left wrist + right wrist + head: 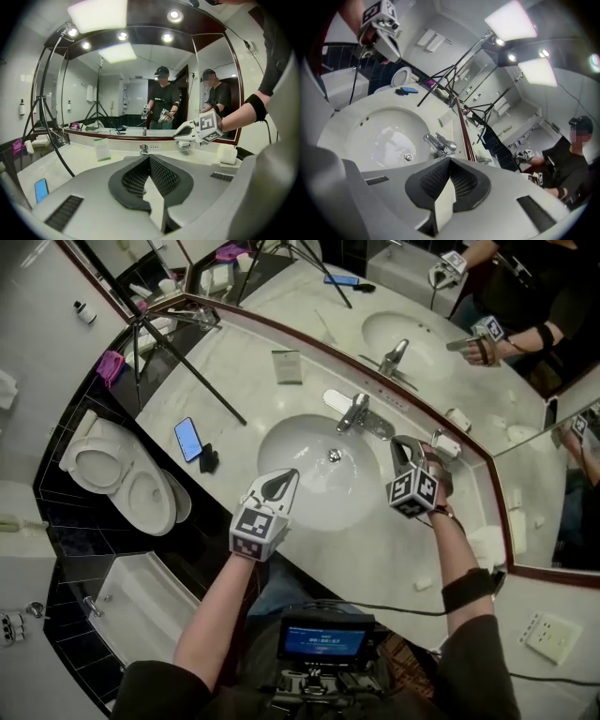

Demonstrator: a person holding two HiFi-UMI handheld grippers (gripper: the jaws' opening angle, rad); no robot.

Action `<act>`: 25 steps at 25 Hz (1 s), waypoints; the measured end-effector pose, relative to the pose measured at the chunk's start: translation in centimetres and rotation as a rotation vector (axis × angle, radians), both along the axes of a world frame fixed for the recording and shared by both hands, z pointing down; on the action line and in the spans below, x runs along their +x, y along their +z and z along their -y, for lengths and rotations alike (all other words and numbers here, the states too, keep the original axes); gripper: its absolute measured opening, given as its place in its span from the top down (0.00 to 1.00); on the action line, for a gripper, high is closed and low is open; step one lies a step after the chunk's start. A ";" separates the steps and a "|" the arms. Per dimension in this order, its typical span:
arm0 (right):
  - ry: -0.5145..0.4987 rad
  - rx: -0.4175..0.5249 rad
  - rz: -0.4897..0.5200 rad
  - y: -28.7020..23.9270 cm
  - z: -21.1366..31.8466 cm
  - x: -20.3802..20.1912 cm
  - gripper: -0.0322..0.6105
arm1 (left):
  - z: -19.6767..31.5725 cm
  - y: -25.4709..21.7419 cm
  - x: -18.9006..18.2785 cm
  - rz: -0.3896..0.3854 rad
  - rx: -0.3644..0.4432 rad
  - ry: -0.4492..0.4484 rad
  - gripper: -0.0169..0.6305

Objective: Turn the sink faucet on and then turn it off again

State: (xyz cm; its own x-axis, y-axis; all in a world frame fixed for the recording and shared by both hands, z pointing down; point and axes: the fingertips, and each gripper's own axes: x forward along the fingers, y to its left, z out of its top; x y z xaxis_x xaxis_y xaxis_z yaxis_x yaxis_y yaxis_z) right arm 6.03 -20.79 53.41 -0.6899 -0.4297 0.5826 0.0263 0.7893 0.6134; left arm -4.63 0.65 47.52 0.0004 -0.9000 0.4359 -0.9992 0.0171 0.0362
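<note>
Pressing their dark ribbed pads together on nothing, the grey left tool [281, 486] and the grey right tool [406, 454] each carry a cube of black-and-white square markers. Print on the small green-banded white card [287, 367] is too small to read. The chrome single-lever faucet [354, 412] stands at the back of the white oval basin [300, 465], just left of the right tool and apart from it, and farther from the left tool. Both bare forearms reach forward over the pale marble tabletop [253, 381], tools tilted downward.
</note>
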 end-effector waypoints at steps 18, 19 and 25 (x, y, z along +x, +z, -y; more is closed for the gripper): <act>0.510 -0.422 0.362 -5.7 1.2 14.3 0.92 | 1.1 -3.3 1.1 -0.021 0.055 0.076 0.97; 0.530 -0.434 0.377 -5.6 1.2 15.1 0.92 | 1.2 -3.4 1.0 -0.012 0.062 0.078 0.97; 0.618 -0.458 0.434 -4.5 1.2 19.2 0.92 | 1.5 -3.2 1.5 0.039 0.064 0.113 0.97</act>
